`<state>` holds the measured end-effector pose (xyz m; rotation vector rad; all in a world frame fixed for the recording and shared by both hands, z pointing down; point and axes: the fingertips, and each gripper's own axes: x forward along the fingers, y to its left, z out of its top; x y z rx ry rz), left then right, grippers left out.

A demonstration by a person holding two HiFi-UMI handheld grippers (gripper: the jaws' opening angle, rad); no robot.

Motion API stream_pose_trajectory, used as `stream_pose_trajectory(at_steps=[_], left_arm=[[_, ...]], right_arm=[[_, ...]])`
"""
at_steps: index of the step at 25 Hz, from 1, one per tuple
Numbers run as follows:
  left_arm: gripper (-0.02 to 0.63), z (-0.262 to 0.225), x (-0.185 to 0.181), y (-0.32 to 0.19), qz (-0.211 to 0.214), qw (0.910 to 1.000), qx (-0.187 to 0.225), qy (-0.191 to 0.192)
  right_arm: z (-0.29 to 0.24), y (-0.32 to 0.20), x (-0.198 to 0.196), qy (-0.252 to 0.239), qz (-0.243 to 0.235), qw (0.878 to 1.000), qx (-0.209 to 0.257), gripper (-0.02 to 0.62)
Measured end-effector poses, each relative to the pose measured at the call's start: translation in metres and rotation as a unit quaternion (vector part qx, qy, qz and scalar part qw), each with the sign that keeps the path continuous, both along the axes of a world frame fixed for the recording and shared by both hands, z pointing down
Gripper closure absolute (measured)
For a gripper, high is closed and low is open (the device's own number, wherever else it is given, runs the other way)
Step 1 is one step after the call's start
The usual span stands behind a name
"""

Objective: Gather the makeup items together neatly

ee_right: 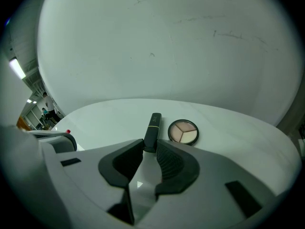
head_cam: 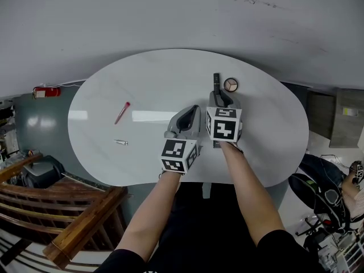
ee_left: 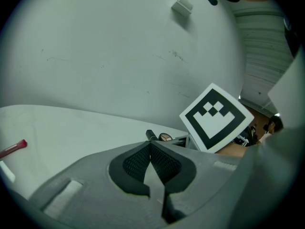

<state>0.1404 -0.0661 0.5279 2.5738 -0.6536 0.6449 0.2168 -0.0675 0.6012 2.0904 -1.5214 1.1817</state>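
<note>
My right gripper [head_cam: 218, 94] [ee_right: 150, 147] is shut on the near end of a black tube [head_cam: 216, 80] [ee_right: 152, 128] that points away from me. The tube's far end lies just left of a round eyeshadow compact [head_cam: 230, 85] [ee_right: 183, 131] on the white oval table [head_cam: 267, 141]. To its left, my left gripper [head_cam: 191, 111] [ee_left: 150, 145] is shut, with nothing between its pads. A red lip pencil [head_cam: 122, 112] [ee_left: 13, 148] and a small silver item [head_cam: 120, 143] lie apart at the table's left. The left gripper view shows the tube [ee_left: 151, 135] and compact [ee_left: 165, 137] beyond its jaws.
A red object [head_cam: 45, 91] lies on the floor left of the table. Wooden furniture [head_cam: 68, 220] stands at the lower left and dark bags [head_cam: 318, 186] at the lower right. Grey boxes [head_cam: 341, 118] sit beyond the table's right end.
</note>
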Motion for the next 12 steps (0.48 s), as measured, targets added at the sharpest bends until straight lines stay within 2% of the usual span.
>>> stream_pose_trajectory(at_steps=[12], left_arm=[[0.597,0.0028,-0.0069,-0.0061,-0.006,1.0000,-0.002,0.000]], right_arm=[[0.0058,-0.0027,0.0014,-0.002,0.006,1.000,-0.015,0.474]])
